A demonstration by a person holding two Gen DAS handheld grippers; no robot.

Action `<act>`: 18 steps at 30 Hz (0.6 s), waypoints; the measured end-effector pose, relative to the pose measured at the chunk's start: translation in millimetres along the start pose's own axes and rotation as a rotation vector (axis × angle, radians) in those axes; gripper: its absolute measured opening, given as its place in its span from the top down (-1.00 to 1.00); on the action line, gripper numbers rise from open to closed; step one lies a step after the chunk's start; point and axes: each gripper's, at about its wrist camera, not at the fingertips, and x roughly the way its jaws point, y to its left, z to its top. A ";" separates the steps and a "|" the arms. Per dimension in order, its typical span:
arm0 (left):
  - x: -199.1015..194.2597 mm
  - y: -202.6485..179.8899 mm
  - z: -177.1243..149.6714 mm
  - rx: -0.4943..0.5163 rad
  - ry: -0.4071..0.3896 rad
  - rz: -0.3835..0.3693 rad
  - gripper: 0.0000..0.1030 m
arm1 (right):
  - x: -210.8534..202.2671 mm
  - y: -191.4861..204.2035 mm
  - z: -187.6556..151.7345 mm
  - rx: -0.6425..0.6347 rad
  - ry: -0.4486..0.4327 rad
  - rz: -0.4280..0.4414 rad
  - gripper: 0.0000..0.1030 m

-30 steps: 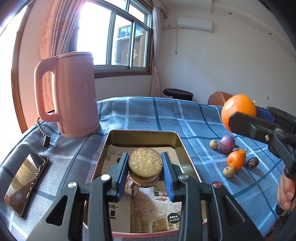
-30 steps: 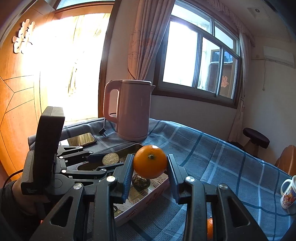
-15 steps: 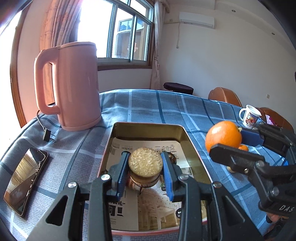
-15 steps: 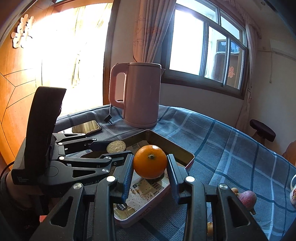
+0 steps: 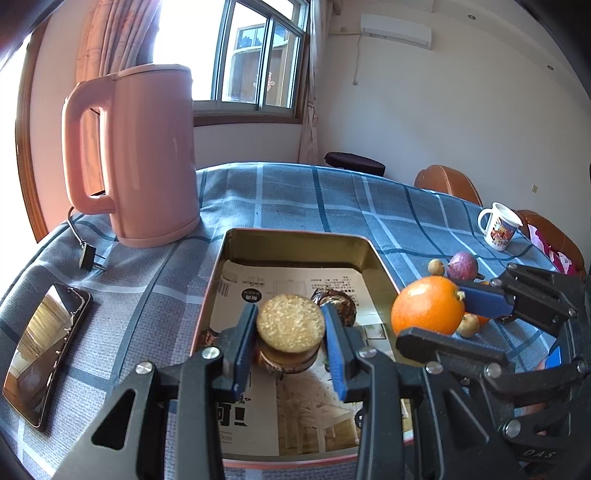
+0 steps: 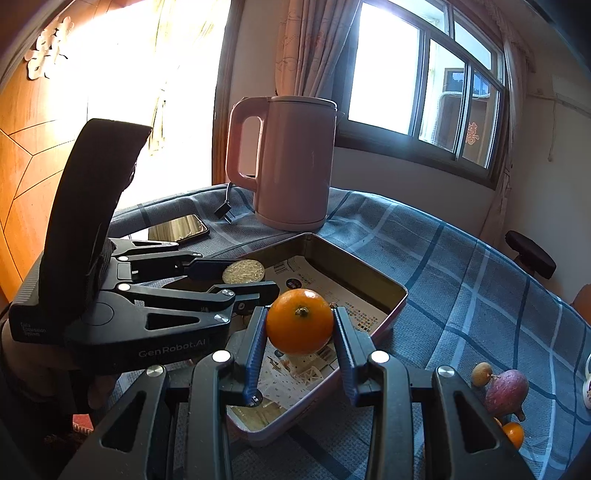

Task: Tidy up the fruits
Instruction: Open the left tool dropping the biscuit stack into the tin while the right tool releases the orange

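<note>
Two grippers are seen over a metal tin (image 5: pixel 380 266) lined with printed paper, which sits on a blue checked tablecloth (image 5: pixel 295 192). The left gripper (image 5: pixel 290 332) is clamped on a round, flat-topped brown item (image 5: pixel 290 325), its blue pads pressed against both sides, and is held above the near half of the tin. The right gripper (image 6: pixel 300 328) is closed tight on an orange (image 6: pixel 300 321), stem end facing the camera, held at the tin's right rim.

Only in the left wrist view are a dark fruit (image 5: pixel 338 297) lying in the tin behind the held item, a white printed mug (image 5: pixel 498 225) at the far right of the cloth, brown chair backs (image 5: pixel 447 182) and a wall air conditioner (image 5: pixel 395 31) shown. Only in the right wrist view are the wood-panelled wall (image 6: pixel 29 155) on the left and the whole black body of the left gripper seen from the side.

In both views a pink kettle (image 5: pixel 144 155) stands beyond the tin at its far left, its plug (image 5: pixel 86 256) lies on the cloth, and a phone (image 5: pixel 44 354) lies to the left. Loose fruits are left on the cloth right of the tin: a purple fruit (image 6: pixel 506 391), a small tan fruit (image 6: pixel 482 369) and a small orange fruit (image 6: pixel 513 434). A curtained window (image 6: pixel 424 81) and a dark stool (image 6: pixel 530 253) are seen behind the table.
</note>
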 end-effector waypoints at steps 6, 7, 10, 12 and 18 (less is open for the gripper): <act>4.0 3.2 0.4 -0.005 0.022 0.001 0.29 | 7.3 5.0 -2.3 -0.019 0.031 0.006 0.27; 4.1 3.8 0.4 -0.006 0.023 -0.002 0.29 | 9.4 5.4 -2.8 -0.021 0.039 0.005 0.27; 4.2 3.5 0.1 -0.003 0.026 0.001 0.29 | 14.4 7.4 -4.8 -0.029 0.060 0.003 0.27; 4.2 1.8 0.0 0.005 0.025 0.007 0.29 | 16.8 8.8 -5.9 -0.034 0.068 0.003 0.27; -3.4 -0.4 -0.9 0.011 -0.012 0.047 -0.28 | 24.1 13.6 -9.2 -0.050 0.095 -0.003 0.24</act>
